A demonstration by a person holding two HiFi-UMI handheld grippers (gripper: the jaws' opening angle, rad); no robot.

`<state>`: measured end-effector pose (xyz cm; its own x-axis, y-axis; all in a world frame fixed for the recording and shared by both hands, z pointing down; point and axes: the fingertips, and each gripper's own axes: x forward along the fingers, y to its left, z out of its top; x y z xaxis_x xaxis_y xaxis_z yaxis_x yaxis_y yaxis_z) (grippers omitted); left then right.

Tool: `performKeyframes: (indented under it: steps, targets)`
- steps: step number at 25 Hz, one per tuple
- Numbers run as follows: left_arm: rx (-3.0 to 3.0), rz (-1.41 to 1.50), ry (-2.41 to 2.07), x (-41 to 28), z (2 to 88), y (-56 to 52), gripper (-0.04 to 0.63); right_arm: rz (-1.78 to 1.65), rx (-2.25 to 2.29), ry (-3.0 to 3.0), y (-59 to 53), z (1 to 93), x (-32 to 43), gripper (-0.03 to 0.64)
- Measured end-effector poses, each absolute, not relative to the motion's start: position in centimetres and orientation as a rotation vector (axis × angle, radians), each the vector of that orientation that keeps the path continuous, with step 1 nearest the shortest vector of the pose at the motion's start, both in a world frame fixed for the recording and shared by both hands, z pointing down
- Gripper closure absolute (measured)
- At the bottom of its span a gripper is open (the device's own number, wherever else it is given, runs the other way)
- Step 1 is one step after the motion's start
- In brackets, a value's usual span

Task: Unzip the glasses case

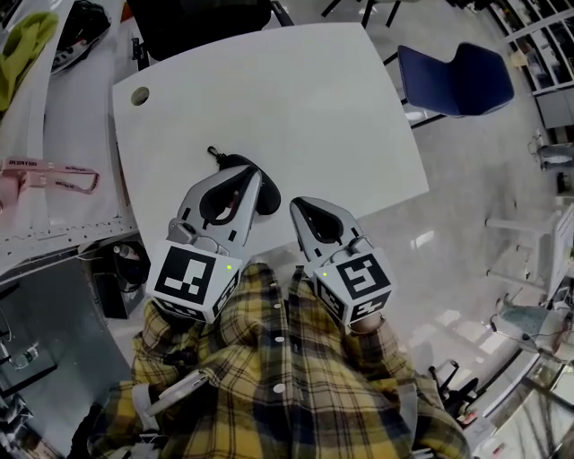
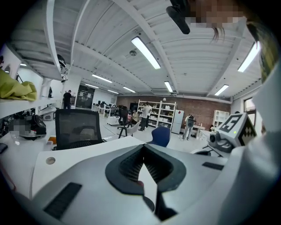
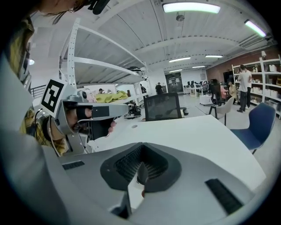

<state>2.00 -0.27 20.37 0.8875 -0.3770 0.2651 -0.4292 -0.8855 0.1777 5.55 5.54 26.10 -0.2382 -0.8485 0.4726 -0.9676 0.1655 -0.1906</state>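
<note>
A dark oval glasses case (image 1: 267,199) lies near the front edge of the white table (image 1: 296,108). Its short black strap (image 1: 214,153) points toward the far left. My left gripper (image 1: 254,173) hovers over the case and hides most of it. In the left gripper view its jaws (image 2: 144,148) meet at the tips with nothing between them. My right gripper (image 1: 297,205) sits just right of the case, a small gap apart. Its jaws (image 3: 141,149) are also closed together and empty. The case shows in neither gripper view.
A black office chair (image 1: 204,21) stands at the table's far side and a blue chair (image 1: 456,77) to the right. The tabletop has a round cable hole (image 1: 140,95) at its far left corner. A cluttered bench with a pink item (image 1: 47,176) runs along the left.
</note>
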Motion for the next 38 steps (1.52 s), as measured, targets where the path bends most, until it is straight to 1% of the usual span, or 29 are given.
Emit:
performKeyframes:
  steps: [8,10,13,18,21,24,26,30,36,38]
  targets:
    - [2.940,0.720,-0.217,2.1,26.4,0.4,0.581,0.858,1.809,-2.092,6.7,30.8,4.1,0.617]
    - [2.968,0.842,-0.099,2.0,28.2,0.7,0.507,0.924,1.820,-2.061,7.3,32.4,3.5,0.617]
    - [3.014,0.995,0.075,1.8,31.0,1.0,0.481,1.015,1.807,-2.023,7.8,34.9,2.7,0.617]
    - [3.093,1.298,0.432,1.6,35.5,1.6,0.373,1.125,1.783,-1.978,8.2,38.3,1.5,0.617]
    - [3.097,1.433,0.624,1.8,37.4,2.0,0.362,1.176,1.779,-1.964,8.6,39.4,1.0,0.617]
    - [3.075,1.524,0.832,2.1,39.0,2.2,0.356,1.250,1.780,-1.959,8.8,40.5,0.4,0.617]
    - [3.047,1.605,0.985,2.0,40.1,2.2,0.325,1.295,1.785,-1.949,8.9,41.3,0.2,0.617]
    - [2.990,1.711,1.225,2.2,41.6,2.3,0.296,1.348,1.821,-1.911,8.8,42.6,0.3,0.615]
    - [2.954,1.766,1.374,2.5,43.4,3.0,0.287,1.368,1.862,-1.871,8.1,43.6,0.5,0.614]
    - [2.945,1.756,1.377,2.4,43.8,3.2,0.285,1.355,1.856,-1.864,8.0,43.9,0.3,0.592]
